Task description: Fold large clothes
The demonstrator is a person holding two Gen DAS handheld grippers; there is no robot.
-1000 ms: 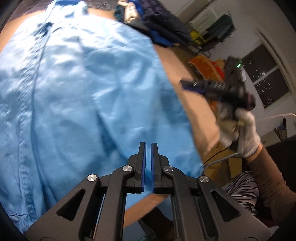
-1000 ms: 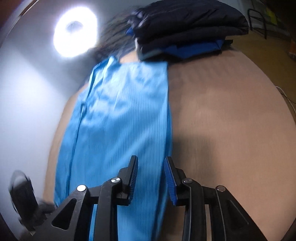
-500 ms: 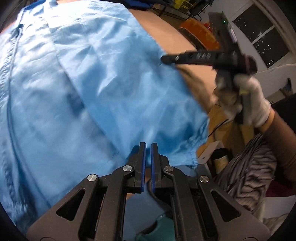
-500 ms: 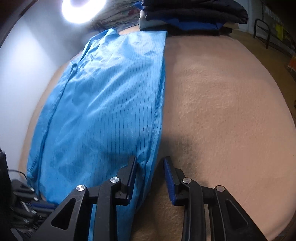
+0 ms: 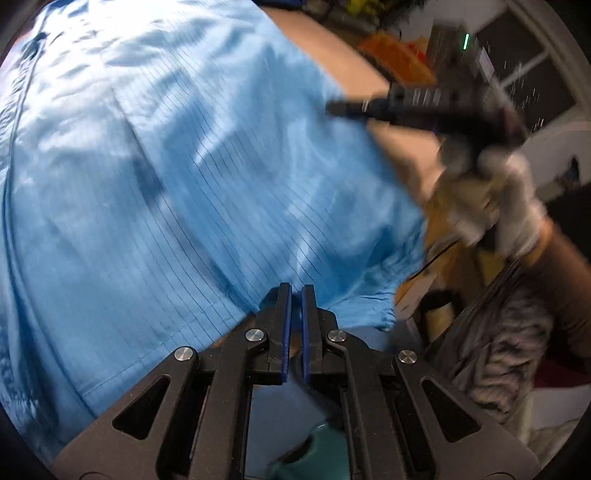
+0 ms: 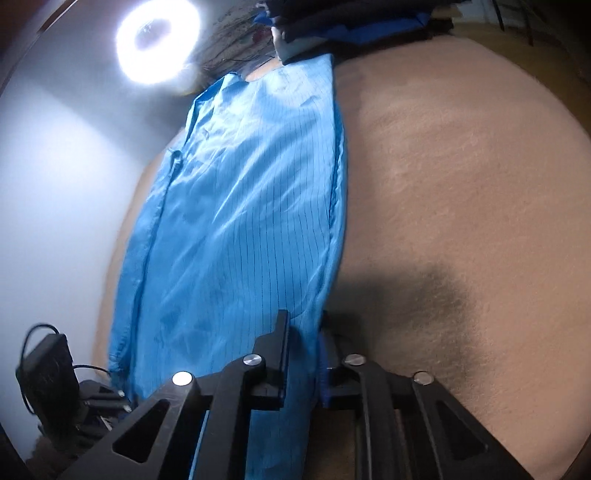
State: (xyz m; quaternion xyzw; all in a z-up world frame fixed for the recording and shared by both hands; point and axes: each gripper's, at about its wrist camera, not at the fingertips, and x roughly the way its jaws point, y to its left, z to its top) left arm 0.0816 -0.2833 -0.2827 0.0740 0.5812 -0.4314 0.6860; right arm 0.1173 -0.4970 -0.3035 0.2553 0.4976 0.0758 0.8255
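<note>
**Right claw just closed on garment edge**

Blue garment [image 6: 240, 221] lies flat along the tan table [image 6: 461, 184], hem at the near edge. Right gripper [image 6: 301, 354] jaws have just been closing, now pinching the hem's edge. Left gripper [image 5: 293, 325] fully closed, empty, at the other corner. Fold lift likely next.

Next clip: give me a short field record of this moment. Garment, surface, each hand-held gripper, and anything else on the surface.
garment: light blue pinstriped garment, spread lengthwise on the surface
surface: tan fuzzy cover
left hand-held gripper: shut, at the garment's near hem; whether it pinches fabric is unclear
right hand-held gripper: jaws have just been closing, shut on the garment's right edge
right hand: white glove, gripping the right tool
other items: stack of dark folded clothes at the far end
lighting: ring light
</note>
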